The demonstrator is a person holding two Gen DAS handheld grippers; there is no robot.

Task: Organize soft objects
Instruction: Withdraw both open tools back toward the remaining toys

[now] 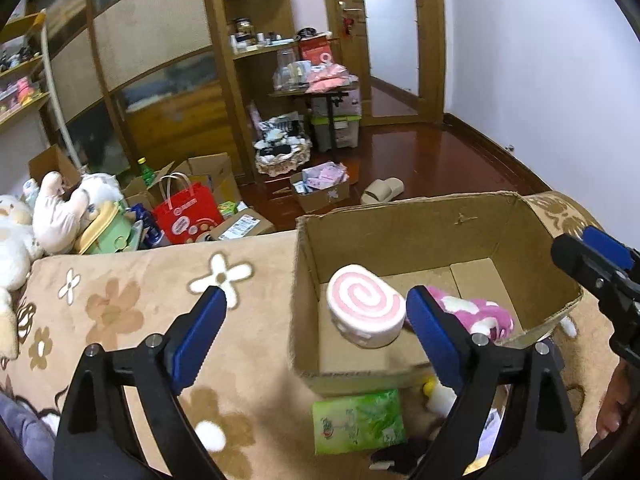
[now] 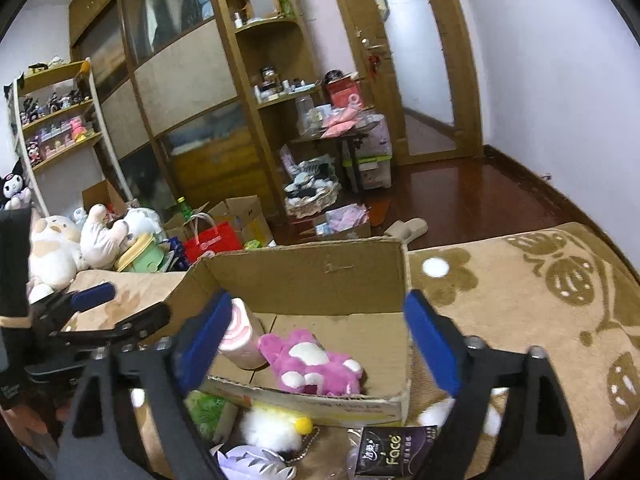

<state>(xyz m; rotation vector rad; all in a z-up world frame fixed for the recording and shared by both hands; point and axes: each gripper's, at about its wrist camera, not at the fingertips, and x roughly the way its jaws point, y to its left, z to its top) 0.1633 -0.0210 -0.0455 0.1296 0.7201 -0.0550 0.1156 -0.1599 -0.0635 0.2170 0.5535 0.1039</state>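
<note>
A cardboard box (image 1: 436,220) sits open on a tan blanket (image 1: 132,304) patterned with flowers. Inside the box lie 2 soft toys: a pink-and-white swirl roll plush (image 1: 366,306) toward the left, and a magenta plush with white patches (image 2: 310,362) just beside it on the right.

The left gripper (image 1: 318,318) hangs above the box's near left corner, its blue-padded jaws spread wide apart with nothing pressed between them. The right gripper (image 2: 316,338) hangs above the near edge of the box, its jaws also wide apart and gripping nothing.

In front of the box, on the blanket, lie a green tissue pack (image 1: 358,420), a white fluffy toy with a yellow tip (image 2: 276,426) and a dark tissue pack labelled "Face" (image 2: 394,450).
</note>
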